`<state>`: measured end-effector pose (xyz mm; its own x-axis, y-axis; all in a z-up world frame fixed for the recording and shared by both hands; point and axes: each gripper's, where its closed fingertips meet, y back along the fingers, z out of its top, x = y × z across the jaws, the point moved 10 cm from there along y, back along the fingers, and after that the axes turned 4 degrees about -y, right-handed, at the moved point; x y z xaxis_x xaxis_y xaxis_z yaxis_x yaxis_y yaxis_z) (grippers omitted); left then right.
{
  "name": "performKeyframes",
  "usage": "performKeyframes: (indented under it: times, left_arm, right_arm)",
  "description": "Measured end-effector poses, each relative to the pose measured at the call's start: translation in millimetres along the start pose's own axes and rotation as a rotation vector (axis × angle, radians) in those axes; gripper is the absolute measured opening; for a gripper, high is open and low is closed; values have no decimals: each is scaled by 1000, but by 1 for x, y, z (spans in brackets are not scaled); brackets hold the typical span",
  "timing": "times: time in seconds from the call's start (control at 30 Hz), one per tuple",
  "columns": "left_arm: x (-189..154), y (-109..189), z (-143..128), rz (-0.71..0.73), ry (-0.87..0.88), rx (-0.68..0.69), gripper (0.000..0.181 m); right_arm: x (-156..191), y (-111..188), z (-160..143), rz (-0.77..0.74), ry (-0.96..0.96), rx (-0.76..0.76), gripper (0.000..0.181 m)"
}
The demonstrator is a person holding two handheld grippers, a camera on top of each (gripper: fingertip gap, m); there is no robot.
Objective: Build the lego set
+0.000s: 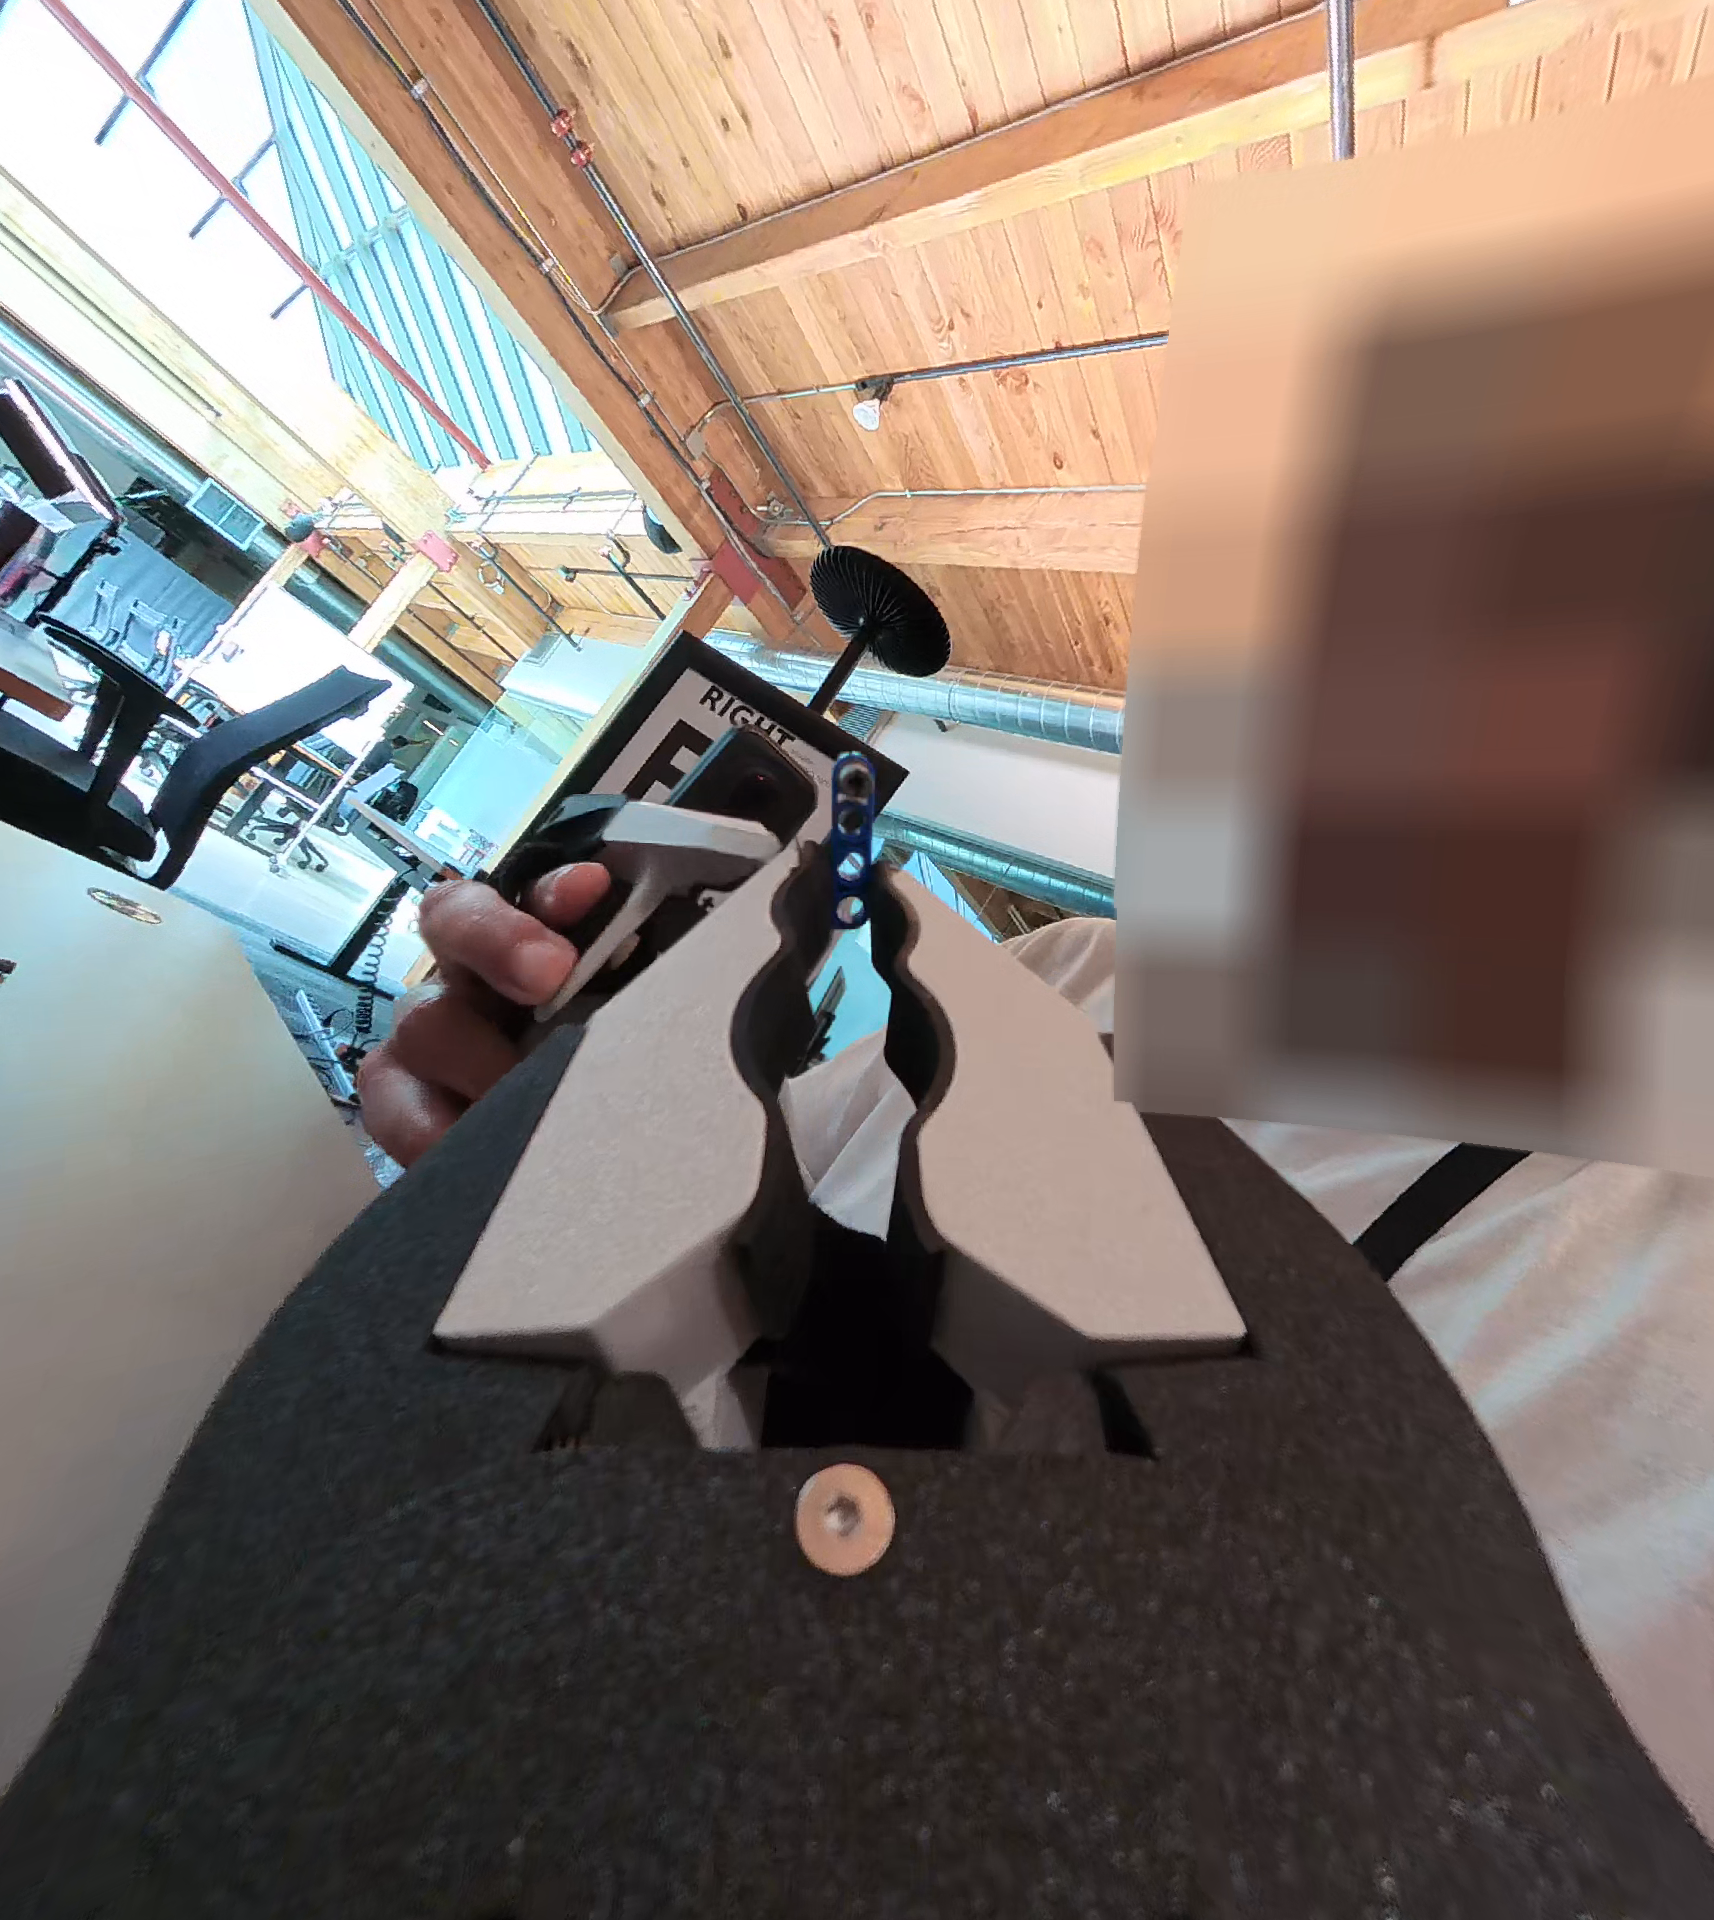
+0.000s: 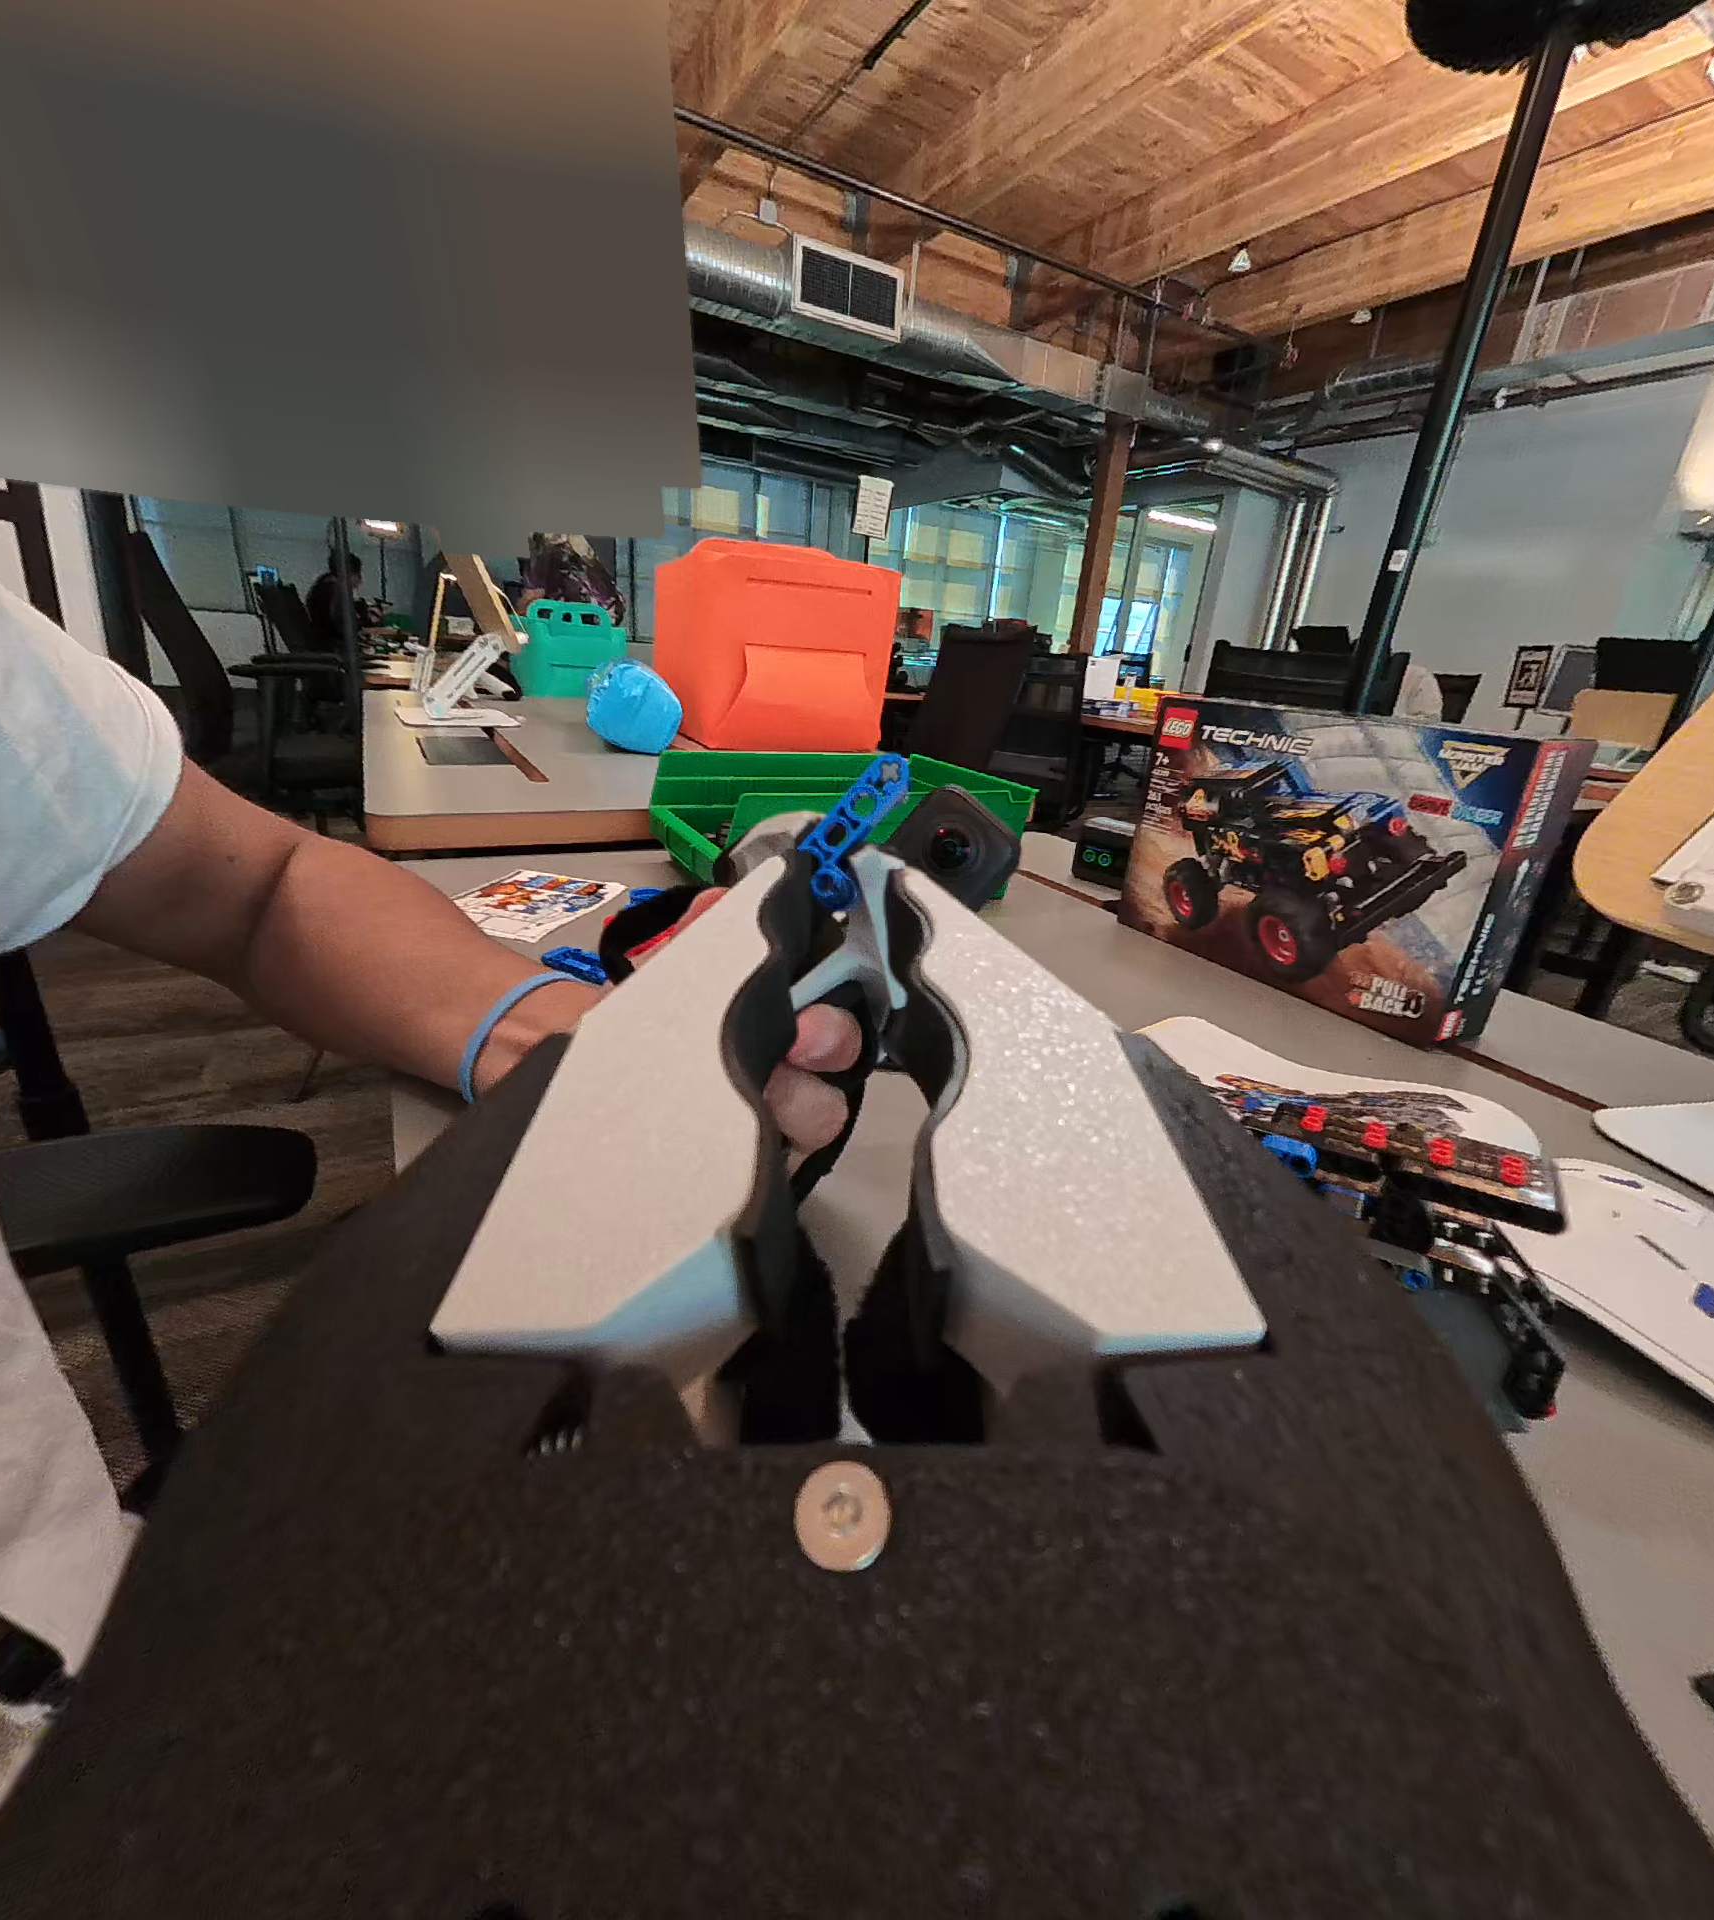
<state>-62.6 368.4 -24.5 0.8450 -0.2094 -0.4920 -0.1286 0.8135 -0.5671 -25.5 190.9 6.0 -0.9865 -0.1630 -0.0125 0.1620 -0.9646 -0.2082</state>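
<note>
Both grippers pinch the same blue beam (image 1: 850,844) at their tips, the left gripper (image 1: 840,883) and right gripper (image 2: 837,878) nearly closed on it and facing each other in the air, above the table (image 2: 1071,935) where the half-built truck (image 2: 1404,1195) and set box (image 2: 1352,852) lie.

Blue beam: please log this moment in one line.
blue beam lifted | right tongs shut on it | left tongs around it, grip unclear

Open-plan office, rows of desks (image 2: 510,769), black swivel chairs (image 1: 240,758), exposed wooden ceiling (image 1: 936,208), ventilation ducts (image 2: 988,343)
</note>
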Motion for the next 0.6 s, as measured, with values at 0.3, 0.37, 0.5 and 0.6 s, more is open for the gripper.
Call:
performKeyframes:
  times: [0.3,0.37,0.5,0.6]
  left_arm:
    - [-1,1,-1,31,-34,29,6]
    - [-2,0,-2,32,-42,25,6]
    - [3,2,-4,22,-4,-8,7]
    - [1,1,-4,11,-6,-8,7]
  right_arm:
    - [4,4,2,-12,96,72,4]
    - [4,4,1,-11,106,88,4]
    - [3,2,-3,-25,103,90,4]
    - [3,2,-3,-14,85,66,4]
